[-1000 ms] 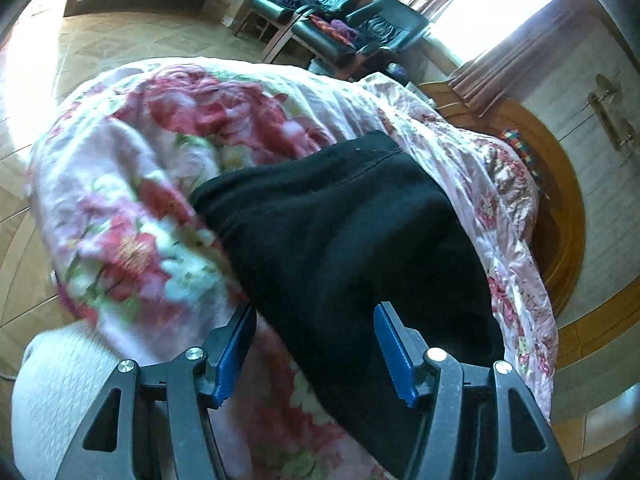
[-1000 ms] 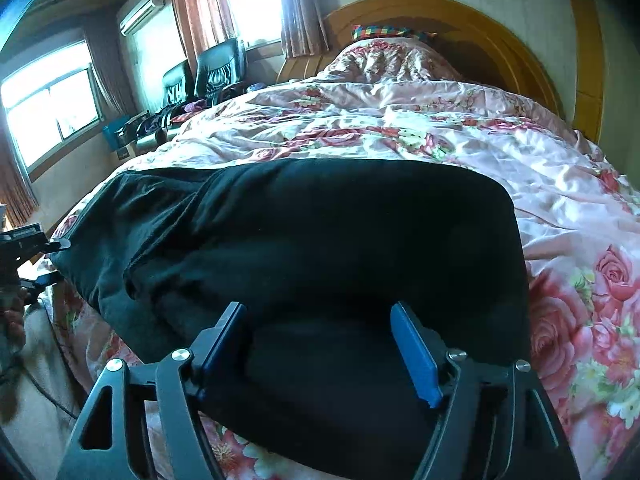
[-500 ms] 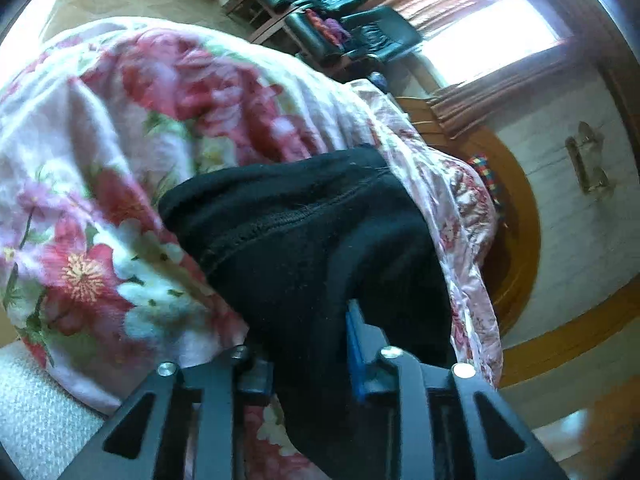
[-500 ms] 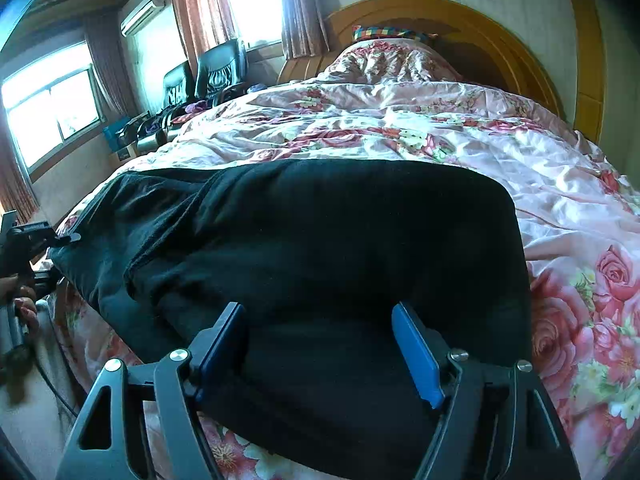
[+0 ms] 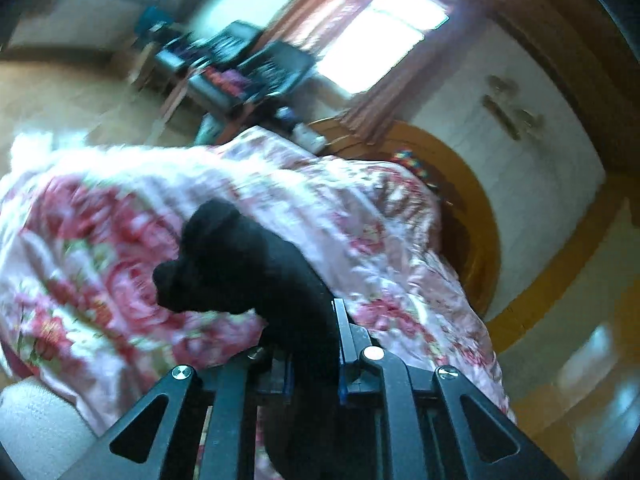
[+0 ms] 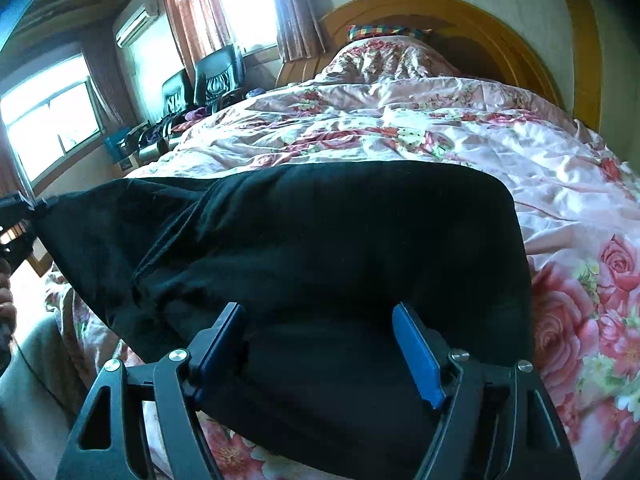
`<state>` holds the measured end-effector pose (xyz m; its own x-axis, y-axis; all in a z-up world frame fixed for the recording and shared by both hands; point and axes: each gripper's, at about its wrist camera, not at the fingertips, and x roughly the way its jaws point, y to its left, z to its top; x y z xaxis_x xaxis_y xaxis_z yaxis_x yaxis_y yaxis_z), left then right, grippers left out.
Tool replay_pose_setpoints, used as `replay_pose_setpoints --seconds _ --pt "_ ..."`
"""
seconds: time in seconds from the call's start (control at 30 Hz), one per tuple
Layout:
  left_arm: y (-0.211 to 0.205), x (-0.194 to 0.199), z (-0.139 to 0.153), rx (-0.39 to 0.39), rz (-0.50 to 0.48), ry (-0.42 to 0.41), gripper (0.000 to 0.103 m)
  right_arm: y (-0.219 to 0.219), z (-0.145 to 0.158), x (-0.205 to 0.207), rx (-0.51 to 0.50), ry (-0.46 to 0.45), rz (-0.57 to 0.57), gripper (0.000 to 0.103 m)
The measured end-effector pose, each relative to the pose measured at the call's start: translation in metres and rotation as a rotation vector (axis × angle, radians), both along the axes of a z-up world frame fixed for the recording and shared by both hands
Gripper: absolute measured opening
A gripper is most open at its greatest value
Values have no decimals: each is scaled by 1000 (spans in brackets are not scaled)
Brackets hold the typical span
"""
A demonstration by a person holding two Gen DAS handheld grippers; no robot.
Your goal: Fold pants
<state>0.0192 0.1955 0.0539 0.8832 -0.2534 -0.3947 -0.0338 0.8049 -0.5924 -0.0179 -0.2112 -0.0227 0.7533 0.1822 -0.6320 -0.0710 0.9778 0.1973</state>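
Left tool: just closed, pinching the black pants' leg end off the bed's foot edge; carry it level over. Right tool: gaping, unclamped astride the waist end; keep it there.

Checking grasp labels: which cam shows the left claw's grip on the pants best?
Left wrist view. The left claw has just been closing and pinches a bunch of the black pants between its pads. The right wrist view shows it only small at the frame's left edge, pulling the fabric corner taut.
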Motion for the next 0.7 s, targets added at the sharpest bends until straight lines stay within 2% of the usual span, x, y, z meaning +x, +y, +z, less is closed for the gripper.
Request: replay_pose_setpoints --seconds 0.17,0.33,0.5,0.7 --pt "-46 -7 33 122 -121 -96 14 -7 6 -1 46 14 -19 77" --pt "-101 -19 58 260 -249 -191 14 -38 17 -6 207 35 -127 77" --pt "-155 -32 62 352 -382 -240 14 -65 29 -18 261 30 -218 77" --pt "-224 -39 51 443 -567 -233 15 -98 31 -35 288 30 -336 77"
